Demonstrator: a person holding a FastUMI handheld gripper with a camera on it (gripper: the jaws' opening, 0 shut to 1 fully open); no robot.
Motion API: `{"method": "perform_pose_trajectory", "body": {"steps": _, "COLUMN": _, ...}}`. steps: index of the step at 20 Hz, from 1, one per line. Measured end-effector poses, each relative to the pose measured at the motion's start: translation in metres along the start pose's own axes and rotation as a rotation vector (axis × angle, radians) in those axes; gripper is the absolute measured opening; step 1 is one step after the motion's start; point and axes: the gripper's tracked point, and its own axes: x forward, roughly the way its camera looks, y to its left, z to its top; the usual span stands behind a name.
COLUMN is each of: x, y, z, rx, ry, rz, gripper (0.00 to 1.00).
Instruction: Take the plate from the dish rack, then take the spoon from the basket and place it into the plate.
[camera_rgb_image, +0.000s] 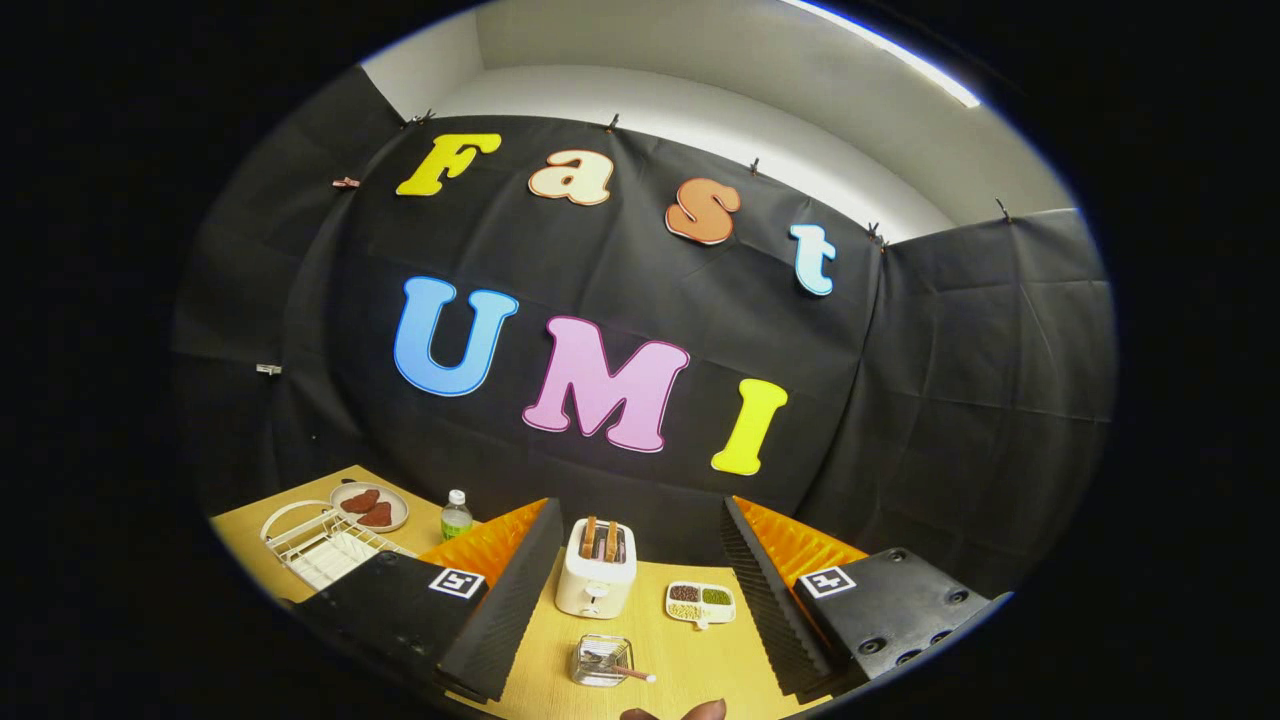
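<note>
My gripper (638, 508) is open and held above a wooden table (690, 665), with nothing between its fingers. A small clear basket (601, 660) stands on the table between the fingers, close to me. In it lies the spoon (628, 672), its handle sticking out to the right. A white wire dish rack (322, 547) sits off to the left, beyond the left finger. At the rack's far end is a round plate (370, 506) carrying two reddish-brown pieces. I cannot tell whether the plate rests in the rack or on the table behind it.
A white toaster (596, 567) with two slices stands just beyond the basket. To its right lies a small divided tray (701, 602) of beans. A green-labelled bottle (456, 515) stands near the plate. A person's fingertips (700, 711) show at the near table edge.
</note>
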Motion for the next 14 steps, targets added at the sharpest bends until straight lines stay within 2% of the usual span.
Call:
{"method": "perform_pose_trajectory", "body": {"steps": 10, "x": 0.029, "y": 0.047, "z": -0.042, "rx": 0.031, "ry": 0.155, "rz": 0.095, "gripper": 0.98}}
{"method": "perform_pose_trajectory", "body": {"steps": 14, "x": 0.048, "y": 0.081, "z": -0.085, "rx": 0.098, "ry": 0.297, "rz": 0.144, "gripper": 0.98}}
